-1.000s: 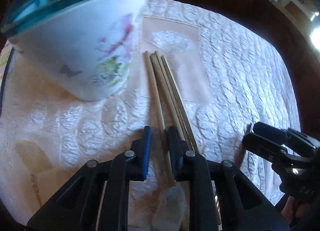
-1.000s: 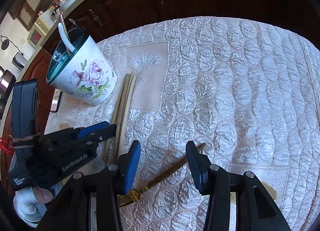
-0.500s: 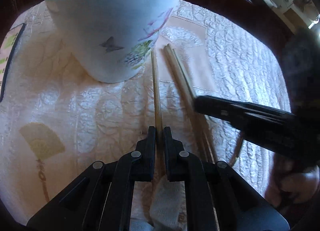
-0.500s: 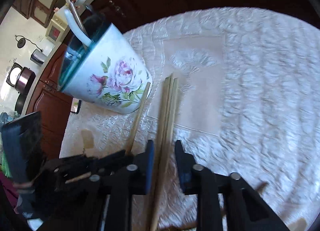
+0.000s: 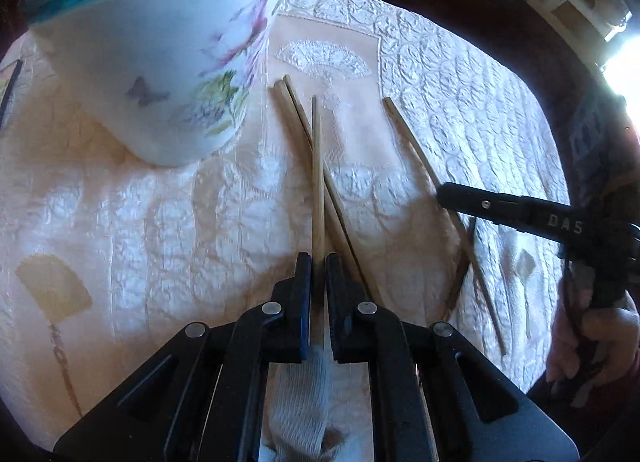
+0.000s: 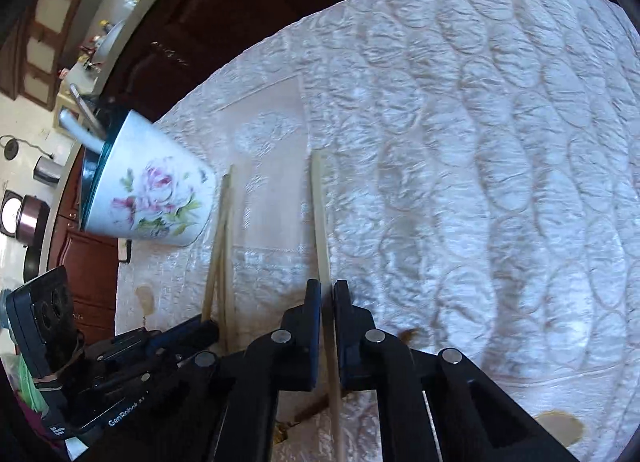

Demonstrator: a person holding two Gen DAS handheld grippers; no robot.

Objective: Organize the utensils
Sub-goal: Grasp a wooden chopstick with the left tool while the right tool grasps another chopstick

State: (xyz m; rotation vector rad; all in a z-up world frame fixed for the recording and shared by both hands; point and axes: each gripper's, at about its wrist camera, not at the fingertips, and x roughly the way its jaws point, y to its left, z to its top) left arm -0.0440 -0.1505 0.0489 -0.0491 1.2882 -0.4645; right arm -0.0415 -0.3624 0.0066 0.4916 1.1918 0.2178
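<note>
Across white bumpy cloth (image 6: 480, 102) beside flowered cup (image 6: 148, 198), just snapped right gripper (image 6: 327, 302) shut on lone chopstick (image 6: 320, 214), had left gripper (image 5: 318, 266) easing open round second chopstick (image 5: 317, 166), so probably both soon ready for cup.

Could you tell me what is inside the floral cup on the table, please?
In the floral cup, a white handle and a grey metal handle stick out above the rim. Their lower ends and anything deeper are hidden by the cup wall.
</note>
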